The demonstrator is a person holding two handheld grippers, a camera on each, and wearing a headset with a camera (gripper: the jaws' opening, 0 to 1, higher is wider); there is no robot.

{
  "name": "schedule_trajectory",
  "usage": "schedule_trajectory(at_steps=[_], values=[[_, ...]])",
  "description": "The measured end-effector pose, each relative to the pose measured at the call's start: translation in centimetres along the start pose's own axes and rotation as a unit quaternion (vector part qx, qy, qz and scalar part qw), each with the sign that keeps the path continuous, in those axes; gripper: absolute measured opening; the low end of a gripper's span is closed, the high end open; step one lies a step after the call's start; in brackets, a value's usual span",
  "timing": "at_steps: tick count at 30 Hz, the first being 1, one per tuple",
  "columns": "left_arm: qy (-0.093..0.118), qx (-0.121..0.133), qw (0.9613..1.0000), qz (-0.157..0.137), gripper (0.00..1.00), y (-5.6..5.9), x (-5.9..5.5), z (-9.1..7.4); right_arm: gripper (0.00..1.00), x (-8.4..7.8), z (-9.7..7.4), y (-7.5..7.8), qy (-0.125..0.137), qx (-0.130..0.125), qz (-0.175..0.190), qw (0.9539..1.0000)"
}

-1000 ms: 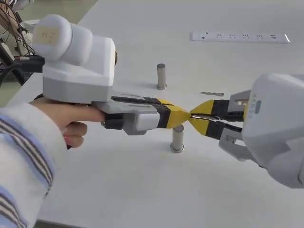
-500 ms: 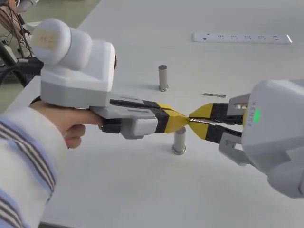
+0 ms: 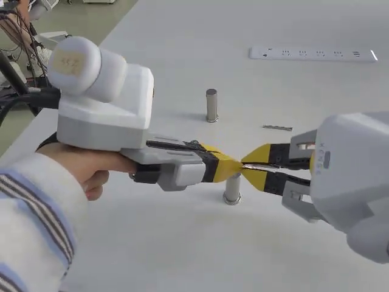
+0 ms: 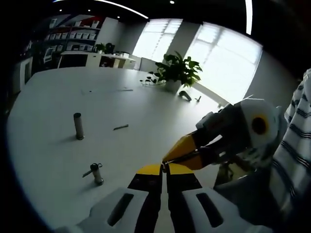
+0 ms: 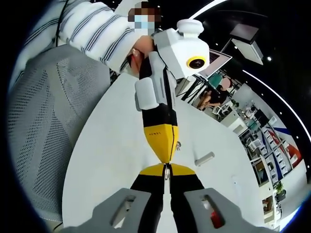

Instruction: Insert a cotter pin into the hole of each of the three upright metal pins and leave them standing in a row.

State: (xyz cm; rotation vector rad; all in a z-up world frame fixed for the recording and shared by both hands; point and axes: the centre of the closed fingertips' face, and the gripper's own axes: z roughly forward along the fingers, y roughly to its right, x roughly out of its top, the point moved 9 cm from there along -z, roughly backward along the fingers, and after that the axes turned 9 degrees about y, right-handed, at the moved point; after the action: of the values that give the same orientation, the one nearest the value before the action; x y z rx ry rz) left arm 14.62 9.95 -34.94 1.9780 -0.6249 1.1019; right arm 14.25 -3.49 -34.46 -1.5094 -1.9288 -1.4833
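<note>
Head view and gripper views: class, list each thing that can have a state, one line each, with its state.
Left gripper: jaws shut.
Right gripper: jaws shut on held cotter pin.
Far metal pin: upright, nothing through it.
Near metal pin: upright, inserted cotter pin through it.
Loose cotter pin: lying flat on the table.
</note>
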Motion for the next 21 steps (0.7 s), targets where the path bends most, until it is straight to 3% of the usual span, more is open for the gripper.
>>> schedule_trajectory(at_steps=[6,9,13,18,21], values=[[0.004,0.003,0.9999,0.016,0.0,0.0,0.0,-0.3,0.0,0.2,0.1,0.1,0.009,0.011,-0.001,0.9999],[0.008,0.006,0.9997,0.023,0.0,-0.1,0.0,-0.5,0.01,0.1,0.2,0.3,0.01,0.0,0.001,0.9999],[0.016,0.009,0.9992,0.035,0.0,-0.1,0.1,-1.0,0.05,-0.1,0.4,0.4,0.018,-0.007,0.021,0.9996],[0.029,0.013,0.997,0.07,0.0,-0.3,0.5,-1.6,0.12,-0.5,0.2,0.8,0.018,-0.014,0.04,0.9989],[0.039,0.016,0.9946,0.095,0.0,-0.4,0.7,-1.9,0.16,-0.9,0.1,1.2,0.026,-0.011,0.082,0.9963]])
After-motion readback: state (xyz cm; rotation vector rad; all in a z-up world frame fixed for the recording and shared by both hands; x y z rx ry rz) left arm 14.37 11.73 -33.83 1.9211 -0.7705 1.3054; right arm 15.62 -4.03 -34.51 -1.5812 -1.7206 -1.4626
